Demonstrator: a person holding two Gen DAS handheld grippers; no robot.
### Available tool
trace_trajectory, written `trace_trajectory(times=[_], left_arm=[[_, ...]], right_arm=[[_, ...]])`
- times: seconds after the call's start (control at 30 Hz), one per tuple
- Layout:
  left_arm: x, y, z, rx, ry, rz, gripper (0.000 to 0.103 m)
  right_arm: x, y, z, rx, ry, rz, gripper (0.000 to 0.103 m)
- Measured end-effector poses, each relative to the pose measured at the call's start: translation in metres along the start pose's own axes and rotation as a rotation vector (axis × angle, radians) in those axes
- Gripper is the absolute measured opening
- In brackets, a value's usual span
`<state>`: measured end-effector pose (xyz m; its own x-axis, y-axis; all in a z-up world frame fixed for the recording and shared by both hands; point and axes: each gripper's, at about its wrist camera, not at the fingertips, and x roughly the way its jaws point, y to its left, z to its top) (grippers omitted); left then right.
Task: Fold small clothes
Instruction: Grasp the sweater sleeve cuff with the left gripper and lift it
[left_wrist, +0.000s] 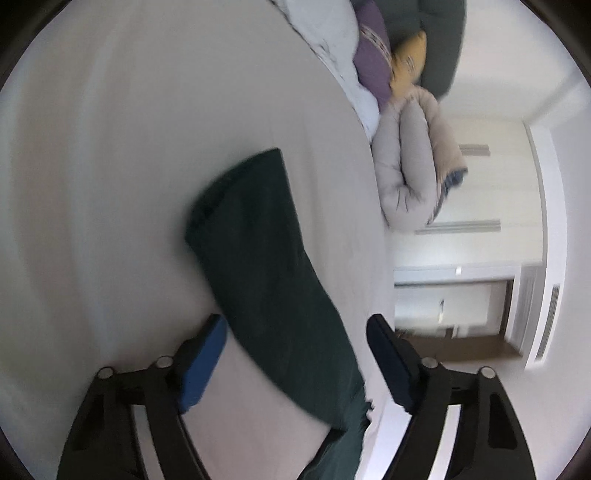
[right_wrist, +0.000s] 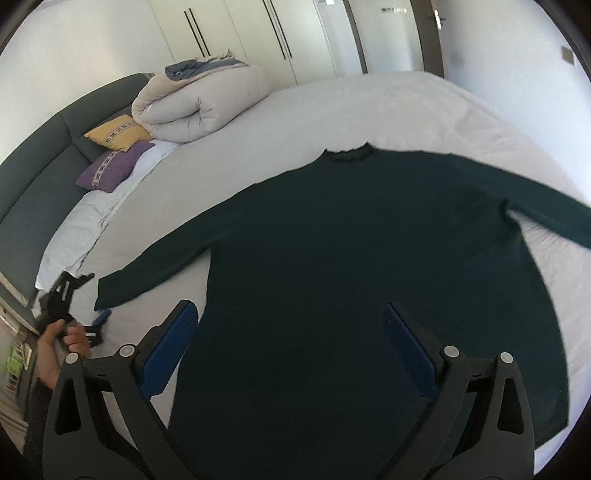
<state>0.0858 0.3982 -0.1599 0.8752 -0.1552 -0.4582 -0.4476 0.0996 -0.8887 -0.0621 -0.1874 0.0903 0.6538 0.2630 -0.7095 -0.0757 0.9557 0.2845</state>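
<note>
A dark green long-sleeved sweater (right_wrist: 351, 258) is laid flat on the bed (right_wrist: 424, 110), collar away from the right wrist camera, both sleeves spread outward. Well apart from it at the head of the bed, a rolled duvet (right_wrist: 195, 107) and two cushions, yellow (right_wrist: 118, 136) and purple (right_wrist: 114, 166), are noted.

Right tool (right_wrist: 290, 354): jaws spread, held over the lower body of the sweater; nothing is pinched and contact with the cloth cannot be confirmed.

Left tool (left_wrist: 297, 363): jaws spread, with the sweater's left sleeve (left_wrist: 266, 266) running between the pads; the pads are not pressed on it. In the right wrist view this tool is seen just beside the cuff, carried by a hand (right_wrist: 66, 339).

Handling judgement: the knit is judged soft, limp and light, with no stiffness; it is expected to drape and bunch if lifted by one point. A pinch near the cuff edge through both layers is judged suitable for carrying the sleeve across the body. The fabric is unlikely to slip from the pads. Dragging could wrinkle the layer beneath.
</note>
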Motion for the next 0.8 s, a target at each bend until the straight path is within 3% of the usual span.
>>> trace_trajectory(times=[0.27,0.3,0.37,0.4,0.43,0.47,0.53,0.63,0.7,0.8], left_arm=[[0.014,0.002,0.007,-0.106,-0.106,0.004,0.077],[0.016,0.002,0.009,-0.113,-0.111,0.004,0.07],[0.021,0.001,0.013,-0.112,-0.101,0.012,0.044],[0.027,0.0,0.015,-0.106,-0.086,0.034,0.019],[0.03,-0.001,0.015,-0.093,-0.078,0.054,0.006],[0.031,-0.005,0.014,-0.064,-0.077,0.07,0.006],[0.042,-0.033,0.01,0.078,-0.067,0.118,0.007],[0.062,-0.1,-0.013,0.378,-0.037,0.169,0.007],[0.075,-0.149,-0.049,0.631,-0.028,0.196,0.007],[0.1,-0.207,-0.146,1.101,-0.013,0.26,0.007]], right_arm=[[0.032,0.008,0.002,0.012,0.022,0.0,0.096],[0.034,0.008,0.002,0.011,0.02,0.0,0.096],[0.035,0.006,0.002,0.01,0.021,0.002,0.092],[0.037,0.005,0.002,0.009,0.022,0.0,0.091],[0.038,0.003,0.001,0.01,0.024,-0.001,0.088],[0.04,-0.001,0.002,0.012,0.027,-0.004,0.085],[0.043,-0.01,0.006,0.019,0.035,-0.001,0.078],[0.056,-0.029,0.015,0.031,0.06,0.023,0.06],[0.068,-0.044,0.027,0.056,0.074,0.053,0.053],[0.089,-0.071,0.049,0.134,0.096,0.127,0.053]])
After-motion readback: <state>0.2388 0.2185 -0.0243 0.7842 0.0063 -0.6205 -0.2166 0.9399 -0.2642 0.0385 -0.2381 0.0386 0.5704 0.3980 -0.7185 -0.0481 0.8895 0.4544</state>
